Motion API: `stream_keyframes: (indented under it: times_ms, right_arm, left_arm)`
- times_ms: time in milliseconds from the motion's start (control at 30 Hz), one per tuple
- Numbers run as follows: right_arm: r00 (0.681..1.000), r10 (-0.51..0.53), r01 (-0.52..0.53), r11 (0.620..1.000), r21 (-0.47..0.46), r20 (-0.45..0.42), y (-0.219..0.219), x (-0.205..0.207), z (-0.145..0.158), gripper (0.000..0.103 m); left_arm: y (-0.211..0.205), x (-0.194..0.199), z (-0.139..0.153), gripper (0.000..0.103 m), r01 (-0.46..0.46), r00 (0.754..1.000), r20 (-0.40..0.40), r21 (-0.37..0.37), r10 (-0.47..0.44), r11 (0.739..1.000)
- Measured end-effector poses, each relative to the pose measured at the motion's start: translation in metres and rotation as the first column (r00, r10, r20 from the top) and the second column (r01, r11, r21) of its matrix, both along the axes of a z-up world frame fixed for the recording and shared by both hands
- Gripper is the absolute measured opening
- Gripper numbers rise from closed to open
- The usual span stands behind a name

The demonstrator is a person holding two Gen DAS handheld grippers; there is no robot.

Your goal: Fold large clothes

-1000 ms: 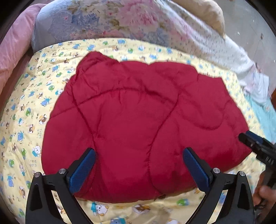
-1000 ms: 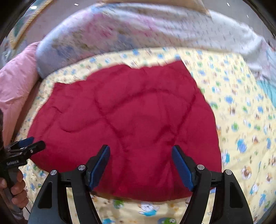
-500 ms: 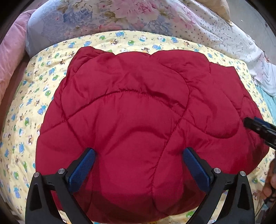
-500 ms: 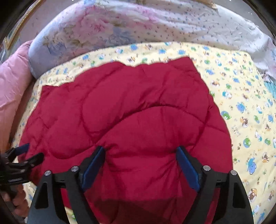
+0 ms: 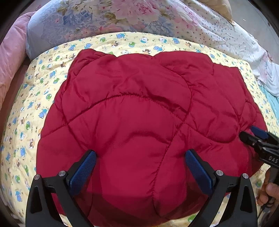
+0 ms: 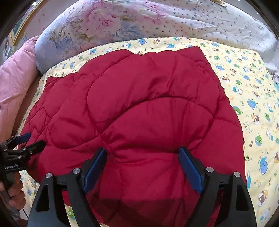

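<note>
A red quilted padded garment [image 5: 136,111] lies spread on a yellow bear-print sheet [image 5: 31,108]; it also fills the right wrist view [image 6: 139,108]. My left gripper [image 5: 140,157] is open, its blue-padded fingers just above the garment's near part. My right gripper [image 6: 143,153] is open, low over the garment's near part. Each gripper shows at the edge of the other's view: the right one [image 5: 258,138] at the garment's right side, the left one [image 6: 26,141] at its left side, both open.
A floral duvet [image 5: 122,15] is heaped along the far side of the bed. A pink pillow [image 5: 12,52] lies at the far left. Bare yellow sheet [image 6: 252,104] shows to the right of the garment. A turquoise cloth [image 5: 273,103] is at the right edge.
Both grippers have moved forward and down over the red garment, which now fills more of each view. Both stay open. The garment itself has not shifted.
</note>
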State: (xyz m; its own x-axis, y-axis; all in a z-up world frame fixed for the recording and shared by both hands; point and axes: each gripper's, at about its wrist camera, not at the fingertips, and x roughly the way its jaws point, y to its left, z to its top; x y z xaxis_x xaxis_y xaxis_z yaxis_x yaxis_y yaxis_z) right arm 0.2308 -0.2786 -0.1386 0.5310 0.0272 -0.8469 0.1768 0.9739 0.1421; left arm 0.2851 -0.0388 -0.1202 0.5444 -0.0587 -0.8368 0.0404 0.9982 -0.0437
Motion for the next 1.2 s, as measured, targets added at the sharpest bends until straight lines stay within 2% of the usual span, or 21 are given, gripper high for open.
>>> stream_keyframes:
  times_ms: [67,367,567,733,1000,1200]
  right_arm:
    - [1.000,-0.006,0.006,1.000,0.001,-0.001,0.000,0.000,0.000,0.086]
    - [1.000,-0.018,0.018,1.000,-0.014,-0.012,0.004,-0.003,0.003,0.086]
    - [0.999,-0.031,0.031,1.000,-0.006,0.024,0.015,-0.034,0.032,0.082]
    - [0.999,0.018,-0.018,1.000,-0.005,0.047,0.030,-0.067,0.050,0.085]
    - [0.999,0.048,-0.049,0.995,0.089,0.007,0.043,-0.110,0.044,0.085]
    - [0.995,0.096,-0.095,0.995,0.007,-0.017,0.059,-0.134,0.052,0.085]
  left_arm:
    - [0.002,-0.004,0.003,0.102,-0.004,1.000,0.008,-0.015,0.005,1.000]
    - [-0.003,0.007,-0.013,0.103,0.011,1.000,0.004,0.027,-0.011,1.000]
    - [0.000,-0.003,-0.002,0.102,0.010,1.000,0.006,0.021,-0.010,1.000]
    - [0.002,-0.035,0.014,0.102,0.012,0.999,0.046,0.014,-0.013,1.000]
    - [0.007,-0.105,0.021,0.102,0.014,0.997,0.074,0.038,-0.017,0.999]
    - [0.005,-0.147,0.031,0.102,0.032,0.996,0.080,0.079,-0.039,0.996]
